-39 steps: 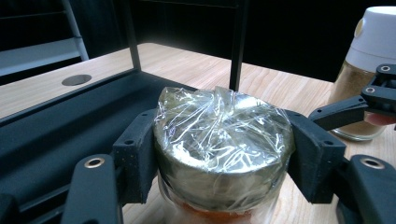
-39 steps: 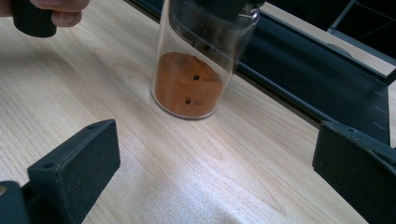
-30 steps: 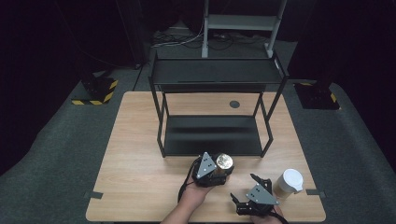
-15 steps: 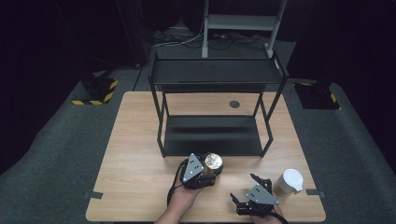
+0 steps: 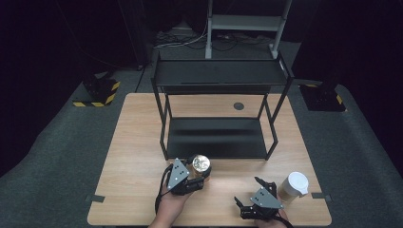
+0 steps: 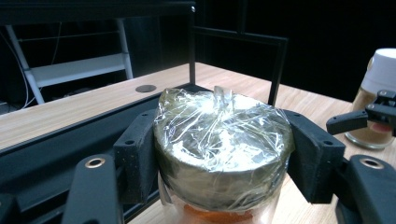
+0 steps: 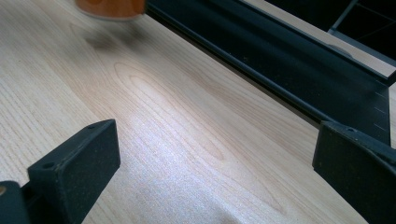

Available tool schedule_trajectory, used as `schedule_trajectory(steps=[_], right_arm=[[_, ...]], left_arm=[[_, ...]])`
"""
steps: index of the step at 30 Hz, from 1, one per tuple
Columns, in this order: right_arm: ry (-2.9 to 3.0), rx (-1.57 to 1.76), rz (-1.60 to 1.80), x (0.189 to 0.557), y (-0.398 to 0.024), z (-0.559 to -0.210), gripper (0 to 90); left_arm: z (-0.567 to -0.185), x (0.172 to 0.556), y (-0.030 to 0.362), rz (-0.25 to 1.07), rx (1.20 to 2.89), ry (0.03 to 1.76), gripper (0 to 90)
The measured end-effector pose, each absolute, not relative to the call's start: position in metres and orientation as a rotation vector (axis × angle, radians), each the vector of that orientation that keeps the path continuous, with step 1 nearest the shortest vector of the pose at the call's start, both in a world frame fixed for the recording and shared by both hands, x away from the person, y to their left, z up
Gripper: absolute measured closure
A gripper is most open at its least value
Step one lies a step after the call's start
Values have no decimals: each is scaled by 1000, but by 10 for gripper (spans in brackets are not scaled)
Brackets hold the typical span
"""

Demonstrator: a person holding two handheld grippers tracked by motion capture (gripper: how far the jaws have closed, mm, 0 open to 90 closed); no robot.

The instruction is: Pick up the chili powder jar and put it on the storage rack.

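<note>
From above, the left gripper (image 5: 197,176) clamps a film-wrapped, gold-lidded jar (image 5: 200,165) at the black metal rack's (image 5: 216,137) six o'clock. Along the left gripper's jaws, both pads squeeze the lid; perhaps lift level onto the shelf. The right gripper (image 7: 210,177) gapes wide over bare wood.

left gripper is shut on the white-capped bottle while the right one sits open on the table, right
Not quite. The left gripper is shut on the foil-topped jar, as the left gripper view shows. The white-capped bottle stands free by the right gripper, which is open on the table.
</note>
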State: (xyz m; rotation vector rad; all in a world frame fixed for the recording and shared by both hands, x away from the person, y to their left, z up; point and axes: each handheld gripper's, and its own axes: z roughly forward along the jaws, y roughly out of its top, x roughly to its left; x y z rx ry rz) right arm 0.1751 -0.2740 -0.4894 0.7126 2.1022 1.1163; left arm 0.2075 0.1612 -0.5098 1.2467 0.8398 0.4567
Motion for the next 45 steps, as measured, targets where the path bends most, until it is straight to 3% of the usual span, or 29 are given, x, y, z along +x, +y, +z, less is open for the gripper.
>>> schedule_trajectory(steps=[45], right_arm=[[2101, 710, 1113, 174, -273, -490, 0]], left_arm=[[-458, 193, 194, 566, 1150, 848, 343]])
